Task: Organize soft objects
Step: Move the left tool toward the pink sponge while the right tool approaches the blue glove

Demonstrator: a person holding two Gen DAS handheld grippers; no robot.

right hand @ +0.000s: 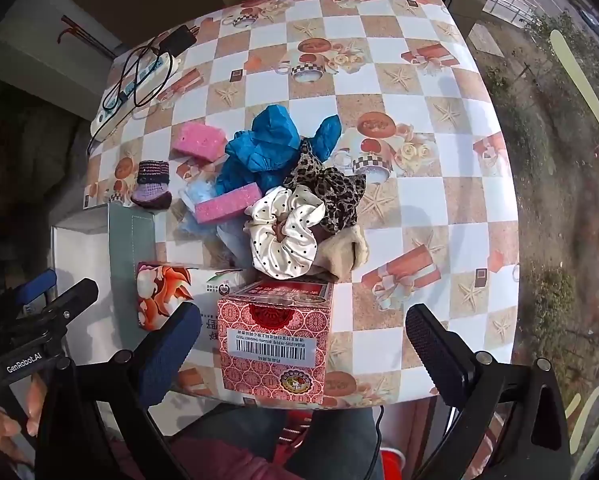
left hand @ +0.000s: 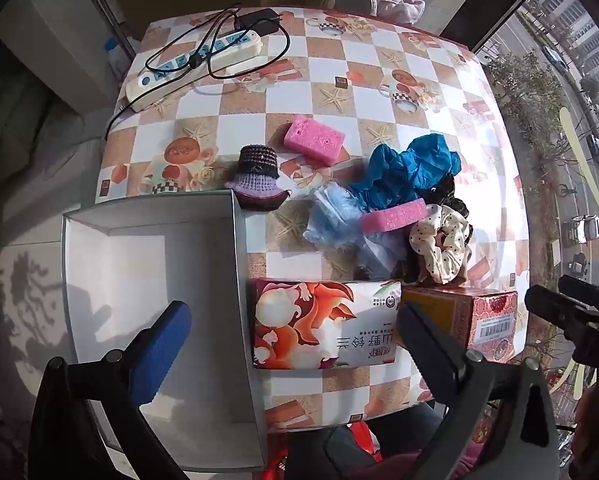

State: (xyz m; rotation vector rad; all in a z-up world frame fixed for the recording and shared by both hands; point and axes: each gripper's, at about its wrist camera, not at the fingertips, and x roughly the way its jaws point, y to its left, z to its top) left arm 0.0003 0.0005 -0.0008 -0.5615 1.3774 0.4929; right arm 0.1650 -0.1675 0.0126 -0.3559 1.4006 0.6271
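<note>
Orange-and-white checked worktop (right hand: 419, 200) printed with starfish and gift boxes, two pink sponges (right hand: 198, 140), crumpled blue cloth (right hand: 271, 140), cream scrunchie with black dots (right hand: 283, 240), leopard-print scrunchie (right hand: 335, 196), purple-and-black knitted bootie (right hand: 152, 186), white box (left hand: 147, 280), red patterned carton (right hand: 275, 344), tissue pack printed with an orange fox (left hand: 323, 320).

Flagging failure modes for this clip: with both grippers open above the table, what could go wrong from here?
1. The polka-dot scrunchie sits tangled with the leopard scrunchie; a grab may drag both.
2. The lower pink sponge rests on loose blue fabric, which could come along.
3. The white box overhangs the table edge; a bump from the left gripper might tip it.
</note>
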